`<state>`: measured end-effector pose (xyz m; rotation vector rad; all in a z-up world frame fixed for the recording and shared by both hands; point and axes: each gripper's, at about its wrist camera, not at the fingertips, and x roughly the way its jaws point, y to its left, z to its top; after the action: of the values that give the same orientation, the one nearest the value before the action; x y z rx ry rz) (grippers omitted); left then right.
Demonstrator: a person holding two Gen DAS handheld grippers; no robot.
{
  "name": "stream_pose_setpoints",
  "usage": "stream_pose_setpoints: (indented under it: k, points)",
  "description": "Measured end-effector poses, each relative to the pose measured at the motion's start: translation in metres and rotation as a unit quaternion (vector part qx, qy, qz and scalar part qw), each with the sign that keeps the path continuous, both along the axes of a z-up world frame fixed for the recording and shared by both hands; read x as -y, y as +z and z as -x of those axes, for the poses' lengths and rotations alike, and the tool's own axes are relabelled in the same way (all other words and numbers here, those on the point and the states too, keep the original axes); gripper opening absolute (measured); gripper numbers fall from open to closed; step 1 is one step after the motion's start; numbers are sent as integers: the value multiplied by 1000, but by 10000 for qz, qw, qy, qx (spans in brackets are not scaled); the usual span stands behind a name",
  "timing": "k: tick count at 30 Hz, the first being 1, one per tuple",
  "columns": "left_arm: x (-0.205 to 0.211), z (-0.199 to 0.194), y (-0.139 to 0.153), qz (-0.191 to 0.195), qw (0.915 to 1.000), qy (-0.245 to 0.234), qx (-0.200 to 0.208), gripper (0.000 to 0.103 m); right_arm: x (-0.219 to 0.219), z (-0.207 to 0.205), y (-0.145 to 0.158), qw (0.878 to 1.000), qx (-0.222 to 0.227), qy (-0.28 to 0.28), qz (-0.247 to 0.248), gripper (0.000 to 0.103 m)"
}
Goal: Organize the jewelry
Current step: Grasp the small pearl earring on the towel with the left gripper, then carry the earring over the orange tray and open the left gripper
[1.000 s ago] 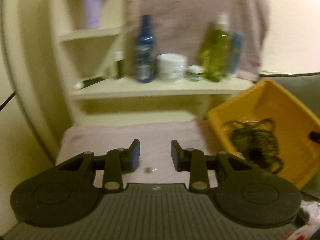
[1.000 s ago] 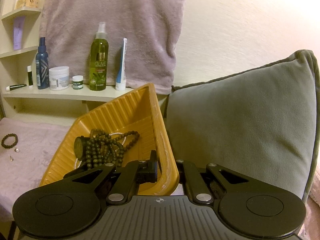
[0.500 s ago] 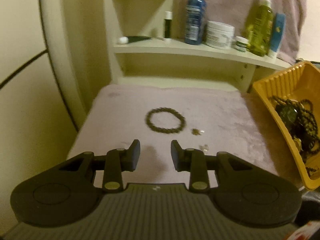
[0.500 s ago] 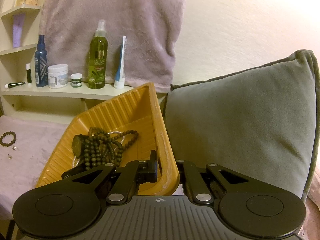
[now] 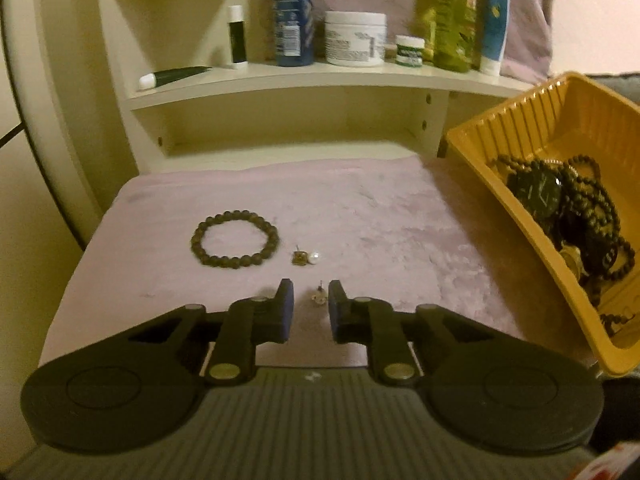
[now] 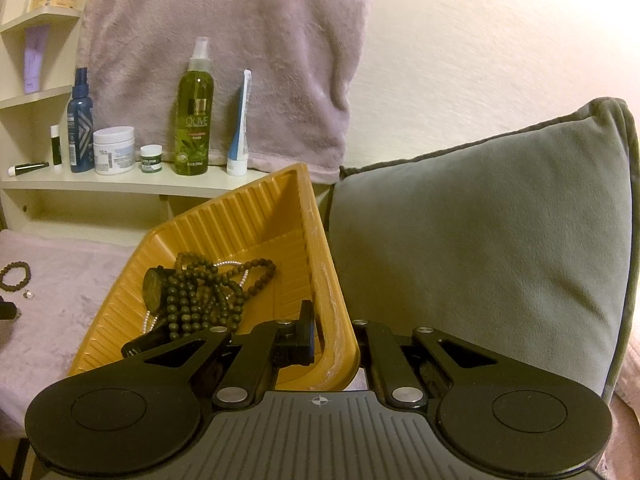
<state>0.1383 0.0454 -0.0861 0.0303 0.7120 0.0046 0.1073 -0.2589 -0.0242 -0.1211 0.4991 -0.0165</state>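
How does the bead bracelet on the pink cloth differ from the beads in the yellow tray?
The bracelet lies alone as one open ring on the cloth; the tray beads are long strands, tangled around a watch inside the yellow tray. Both are dark and round-beaded.

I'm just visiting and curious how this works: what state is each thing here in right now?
Left gripper: open, jaws either side of a small earring.
Small earring: lying on the cloth, not gripped.
Pearl earring: lying loose on the cloth.
Bead bracelet: flat on the cloth, untouched.
Right gripper: shut on the yellow tray's rim.
Yellow tray: tilted, beads and a watch heaped inside.
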Motion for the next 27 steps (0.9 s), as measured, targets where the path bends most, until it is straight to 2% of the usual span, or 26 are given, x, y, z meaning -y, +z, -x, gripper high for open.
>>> stream_pose_setpoints:
  k: [4, 16, 23, 27]
  points:
    - [3, -4, -4, -65, 9999, -72, -42, 9, 1, 0, 0, 10000, 0, 1, -3, 6]
    - [8, -7, -3, -84, 9999, -68, -109, 7, 1, 0, 0, 10000, 3, -3, 0, 6]
    - [17, -4, 17, 118, 9996, -264, 67, 7, 1, 0, -1, 10000, 12, -1, -3, 6]
    - [35, 0, 35, 386, 9971, -636, 180, 7, 1, 1, -1, 10000, 14, -2, -12, 6]
